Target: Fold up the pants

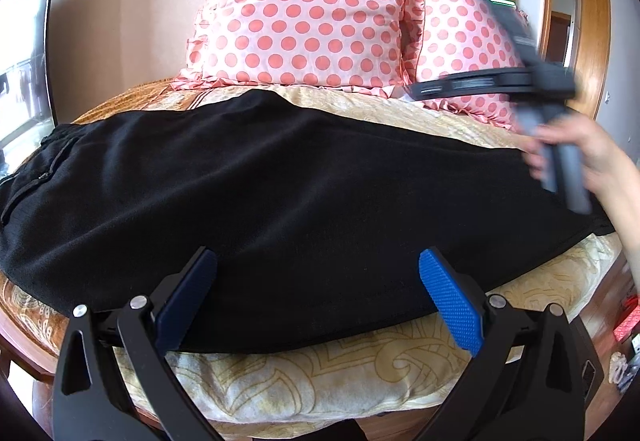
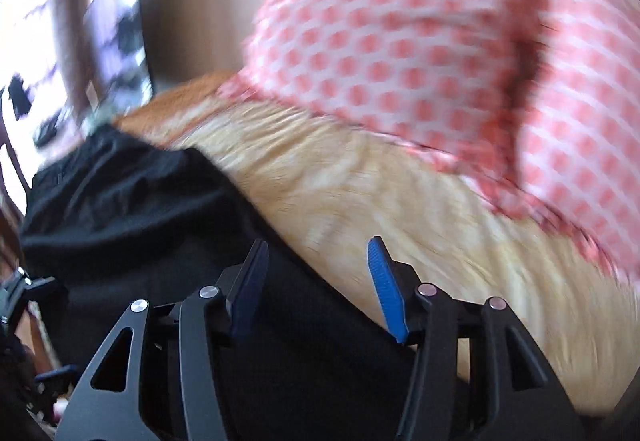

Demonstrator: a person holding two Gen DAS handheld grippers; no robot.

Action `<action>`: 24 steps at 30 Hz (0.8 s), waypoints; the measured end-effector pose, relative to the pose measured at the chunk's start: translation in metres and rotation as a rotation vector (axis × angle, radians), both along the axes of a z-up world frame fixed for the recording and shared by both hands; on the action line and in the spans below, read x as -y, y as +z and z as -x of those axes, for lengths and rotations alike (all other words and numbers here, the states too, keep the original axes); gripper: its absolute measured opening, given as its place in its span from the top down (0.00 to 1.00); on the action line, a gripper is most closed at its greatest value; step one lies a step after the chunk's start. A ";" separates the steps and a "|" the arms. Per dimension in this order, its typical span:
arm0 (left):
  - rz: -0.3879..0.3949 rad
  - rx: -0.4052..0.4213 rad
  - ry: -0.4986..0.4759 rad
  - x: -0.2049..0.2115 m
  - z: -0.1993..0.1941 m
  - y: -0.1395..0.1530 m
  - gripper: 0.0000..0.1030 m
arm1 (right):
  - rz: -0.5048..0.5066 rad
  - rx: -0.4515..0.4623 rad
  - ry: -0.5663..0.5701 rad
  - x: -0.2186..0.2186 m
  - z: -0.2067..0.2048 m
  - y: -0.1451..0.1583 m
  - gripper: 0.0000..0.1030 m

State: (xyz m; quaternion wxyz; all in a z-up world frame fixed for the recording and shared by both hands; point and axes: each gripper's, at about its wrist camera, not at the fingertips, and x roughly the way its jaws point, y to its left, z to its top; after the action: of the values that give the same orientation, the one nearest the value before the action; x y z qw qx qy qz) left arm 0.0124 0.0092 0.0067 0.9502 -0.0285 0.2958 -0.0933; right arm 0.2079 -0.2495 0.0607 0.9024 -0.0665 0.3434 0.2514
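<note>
Left gripper (image 1: 318, 277) hovering wide open at lower frame over soft black pants (image 1: 280, 193), right gripper (image 2: 316, 273) tilting, spread wide, ruffled polka-dot pillows (image 1: 304, 13) sitting behind.

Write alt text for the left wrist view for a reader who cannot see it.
Black pants lie spread across a cream patterned bedspread, with the open left tongs just over their near edge. At the right, a hand holds the right tongs' handle above the pants' end; two pink polka-dot pillows lean against the wall behind.
</note>
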 end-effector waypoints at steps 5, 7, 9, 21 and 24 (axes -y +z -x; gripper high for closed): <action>-0.018 0.004 0.001 0.002 0.000 -0.002 0.02 | -0.261 -0.063 -0.495 0.180 0.064 0.006 0.49; -0.031 0.003 0.001 0.003 -0.001 -0.002 0.02 | -0.354 -0.082 -0.721 0.254 0.099 0.000 0.49; -0.039 0.001 0.000 0.004 -0.001 -0.002 0.02 | -0.403 -0.083 -0.957 0.327 0.142 -0.007 0.49; -0.053 -0.005 0.000 0.005 -0.003 -0.004 0.02 | -0.640 -0.209 -1.278 0.440 0.209 -0.064 0.49; -0.053 -0.004 -0.002 0.005 -0.003 -0.004 0.02 | -0.645 -0.215 -1.282 0.436 0.209 -0.068 0.49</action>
State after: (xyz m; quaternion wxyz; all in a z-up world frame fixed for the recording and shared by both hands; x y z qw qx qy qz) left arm 0.0150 0.0042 0.0032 0.9500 -0.0031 0.3001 -0.0864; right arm -0.0008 -0.6853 -0.0076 0.8084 0.4425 0.3103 -0.2330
